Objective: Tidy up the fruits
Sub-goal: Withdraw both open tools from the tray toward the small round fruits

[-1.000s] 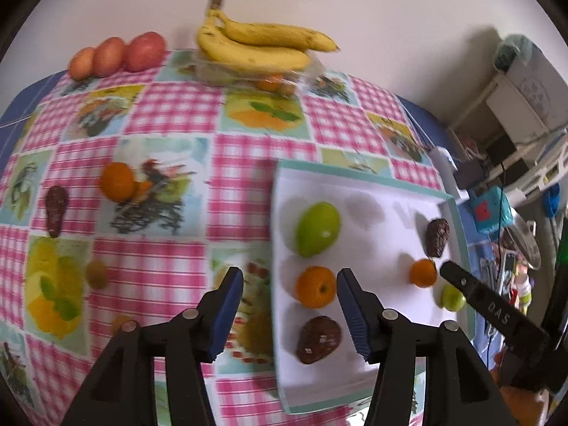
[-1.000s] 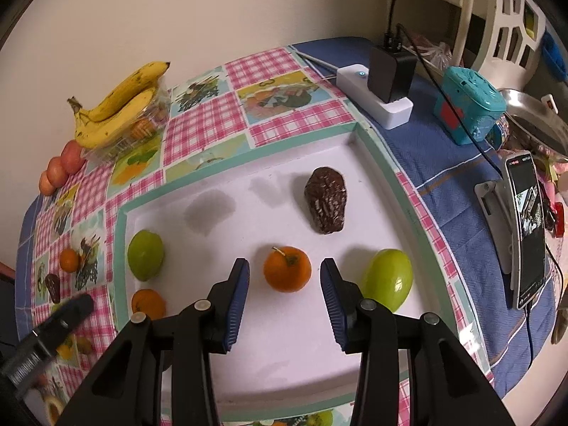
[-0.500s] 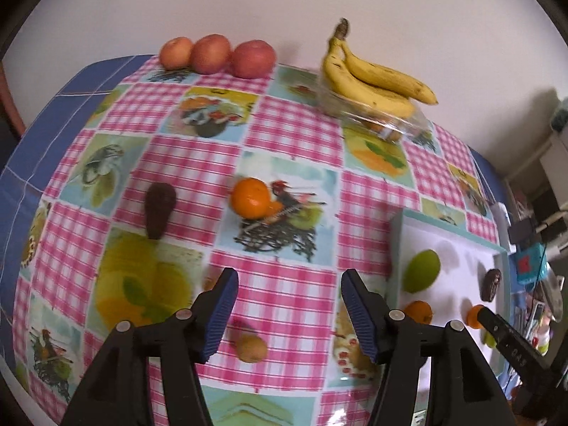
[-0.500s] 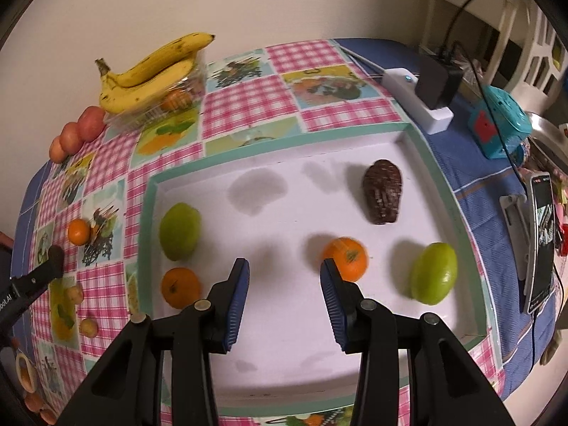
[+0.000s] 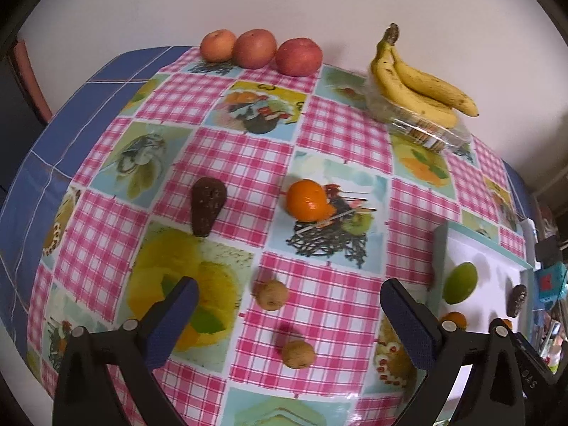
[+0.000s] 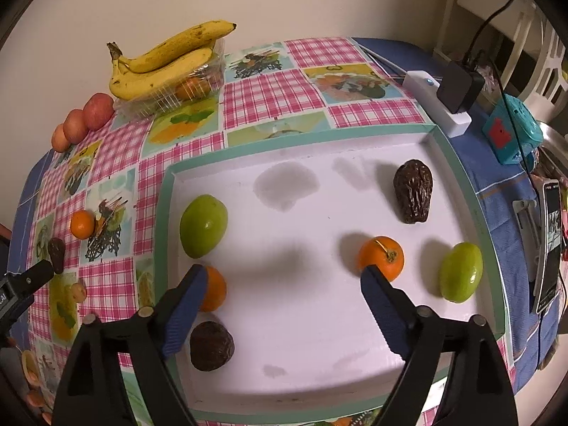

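In the left view, the left gripper [image 5: 288, 309] has swung away from the tray [image 5: 438, 248] and now looks over the cloth [image 5: 248, 163], and its jaws have spread much wider. It holds nothing. A small brown fruit [image 5: 272, 295] lies between its jaws and another brown fruit [image 5: 298, 354] sits just below. An orange [image 5: 307, 200] and a dark fruit [image 5: 208, 206] wait near the middle of the cloth, so it looks like this hand will fetch the next fruit. In the right view, the right gripper [image 6: 284, 284] has pulled back over the tray's near edge and has opened wide too. It holds nothing. Six fruits sit in the tray: a lime [image 6: 203, 225], an orange [image 6: 213, 288] and a dark fruit [image 6: 211, 346] by the left edge, and a dark fruit [image 6: 413, 191], an orange [image 6: 381, 257] and a lime [image 6: 461, 272] by the right edge.
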A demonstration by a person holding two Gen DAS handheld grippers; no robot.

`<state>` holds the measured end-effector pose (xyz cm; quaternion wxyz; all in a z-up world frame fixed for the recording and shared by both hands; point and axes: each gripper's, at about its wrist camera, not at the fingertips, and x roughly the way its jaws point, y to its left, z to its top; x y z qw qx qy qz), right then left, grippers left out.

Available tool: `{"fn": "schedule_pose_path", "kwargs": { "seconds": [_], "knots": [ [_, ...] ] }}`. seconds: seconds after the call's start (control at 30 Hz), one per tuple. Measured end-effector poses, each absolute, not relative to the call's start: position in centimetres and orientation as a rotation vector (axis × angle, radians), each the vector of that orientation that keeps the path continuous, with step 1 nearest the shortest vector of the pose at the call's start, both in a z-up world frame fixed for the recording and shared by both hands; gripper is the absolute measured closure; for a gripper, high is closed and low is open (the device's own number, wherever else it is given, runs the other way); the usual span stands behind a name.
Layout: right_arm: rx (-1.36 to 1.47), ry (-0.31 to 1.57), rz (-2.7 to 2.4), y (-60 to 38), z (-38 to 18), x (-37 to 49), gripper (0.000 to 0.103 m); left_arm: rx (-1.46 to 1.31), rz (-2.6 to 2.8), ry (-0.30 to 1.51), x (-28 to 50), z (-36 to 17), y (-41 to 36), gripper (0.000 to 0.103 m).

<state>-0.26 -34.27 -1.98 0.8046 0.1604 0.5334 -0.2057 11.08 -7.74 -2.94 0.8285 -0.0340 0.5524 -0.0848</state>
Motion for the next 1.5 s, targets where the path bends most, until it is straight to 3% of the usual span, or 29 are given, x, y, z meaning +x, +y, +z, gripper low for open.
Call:
{"fn": "schedule_pose_path", "kwargs": {
  "seconds": [0.6, 1.2, 1.5],
  "knots": [
    [0.328, 1.084, -0.334, -30.6, -1.7, 1.4, 0.012, 0.003, -0.172, 1.115, 11.8, -1.2, -6.1, 0.0],
    [0.252, 1.063, -0.107, -21.3, -1.8, 4.7, 0.012, -0.117, 0.047, 1.015, 13.5, 1.5, 5.9, 0.0],
    [0.231, 1.066, -0.068, -18.5, -1.7, 5.5, 0.012, -0.187, 0.035, 1.011, 13.9, 1.8, 8.1, 0.0]
  ]
}}
